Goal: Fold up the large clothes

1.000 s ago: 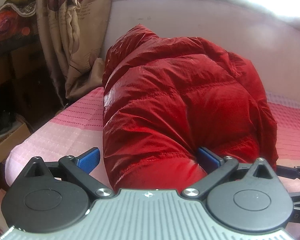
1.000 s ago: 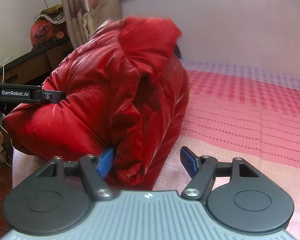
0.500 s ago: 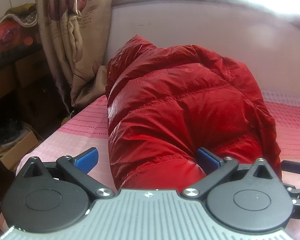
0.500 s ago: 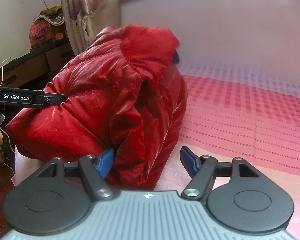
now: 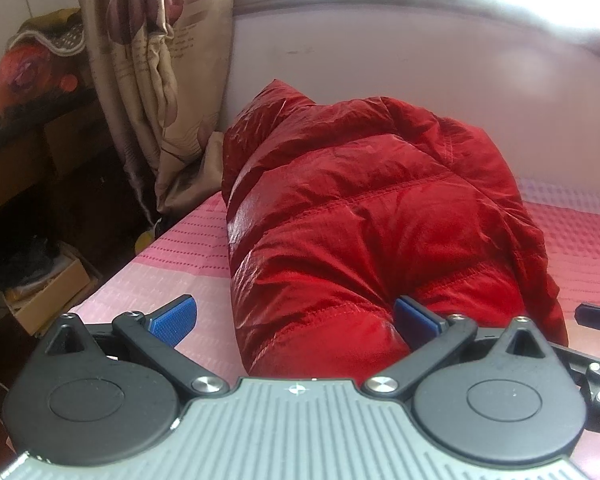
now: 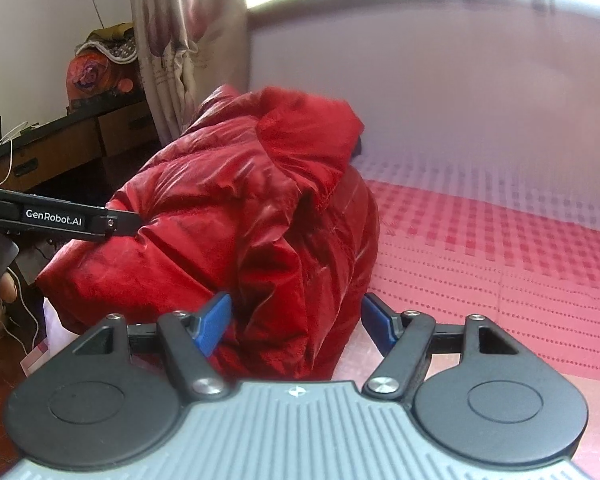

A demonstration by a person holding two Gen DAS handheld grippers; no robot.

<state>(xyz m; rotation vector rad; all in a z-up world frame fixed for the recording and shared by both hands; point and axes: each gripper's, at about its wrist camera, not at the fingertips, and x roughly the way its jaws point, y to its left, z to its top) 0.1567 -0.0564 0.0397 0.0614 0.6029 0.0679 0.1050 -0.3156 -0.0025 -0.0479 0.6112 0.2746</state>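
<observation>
A red puffer jacket [image 5: 372, 220] lies bundled in a rounded heap on the pink checked bed [image 5: 172, 256]. My left gripper [image 5: 296, 320] is open, with the jacket's near end bulging between its blue pads; the right pad presses against the fabric. In the right wrist view the jacket [image 6: 236, 216] fills the centre-left. My right gripper [image 6: 296, 320] is open around the jacket's near folded edge. The left gripper's arm [image 6: 60, 220] touches the jacket's left side.
A headboard [image 5: 380, 48] runs behind the bed. A patterned curtain [image 5: 156, 80] hangs at the left, beside a dark wooden cabinet [image 6: 60, 144] and a cardboard box [image 5: 48, 288] on the floor. Bare bedspread [image 6: 500, 264] lies right of the jacket.
Both grippers have drawn back a little from the jacket, which looks smaller and lower. Both stay open.
</observation>
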